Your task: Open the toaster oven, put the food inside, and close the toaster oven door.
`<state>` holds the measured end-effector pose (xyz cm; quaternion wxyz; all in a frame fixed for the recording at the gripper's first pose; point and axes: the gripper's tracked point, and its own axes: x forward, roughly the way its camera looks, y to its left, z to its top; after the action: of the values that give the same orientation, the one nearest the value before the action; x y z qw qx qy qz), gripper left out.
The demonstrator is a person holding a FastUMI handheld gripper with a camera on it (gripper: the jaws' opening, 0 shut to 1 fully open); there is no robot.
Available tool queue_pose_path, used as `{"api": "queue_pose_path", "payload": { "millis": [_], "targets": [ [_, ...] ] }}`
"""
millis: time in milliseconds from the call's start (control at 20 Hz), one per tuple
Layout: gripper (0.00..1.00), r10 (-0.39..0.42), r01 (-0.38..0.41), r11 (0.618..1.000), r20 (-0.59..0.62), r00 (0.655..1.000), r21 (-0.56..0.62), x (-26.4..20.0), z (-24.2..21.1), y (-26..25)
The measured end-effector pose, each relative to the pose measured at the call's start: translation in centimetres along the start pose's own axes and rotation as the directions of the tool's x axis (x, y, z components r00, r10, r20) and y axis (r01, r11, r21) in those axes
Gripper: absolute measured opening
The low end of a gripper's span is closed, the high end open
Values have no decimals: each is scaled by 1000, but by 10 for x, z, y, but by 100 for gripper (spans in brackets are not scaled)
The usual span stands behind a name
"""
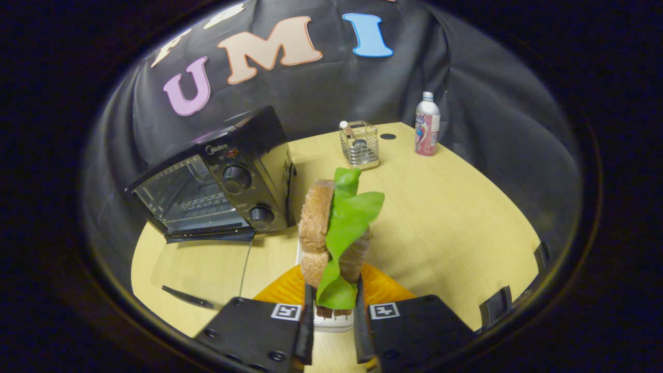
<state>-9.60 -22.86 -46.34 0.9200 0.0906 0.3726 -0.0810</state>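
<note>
Currently the claw (pixel 334 311) grips the sandwich (pixel 336 233), lifted at frame centre. Toaster oven (pixel 212 181), left of centre, is open; next, carry it in.

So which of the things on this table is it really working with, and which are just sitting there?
Part of the job:
- sandwich, pinched between the gripper fingers
- toaster oven, door folded down open
- orange plate under the sandwich

Just lying about:
- wire basket holding a small item
- bottle at the table's far edge
</note>
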Motion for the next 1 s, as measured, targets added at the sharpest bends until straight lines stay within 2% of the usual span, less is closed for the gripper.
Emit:
{"api": "queue_pose_path", "payload": {
  "millis": [100,200,450,600,750,1000],
  "targets": [
    [31,-14,13,1000,14,1000,25,-1,3,-1],
    [30,-2,-1,998,52,999,60,-4,12,4],
    [27,-4,-29,974,147,989,223,-25,34,26],
    [27,-5,-74,931,217,976,357,-44,42,51],
    [27,10,-122,896,256,967,427,-61,37,84],
    [27,118,-246,833,275,954,495,-69,25,159]
  ]
}}
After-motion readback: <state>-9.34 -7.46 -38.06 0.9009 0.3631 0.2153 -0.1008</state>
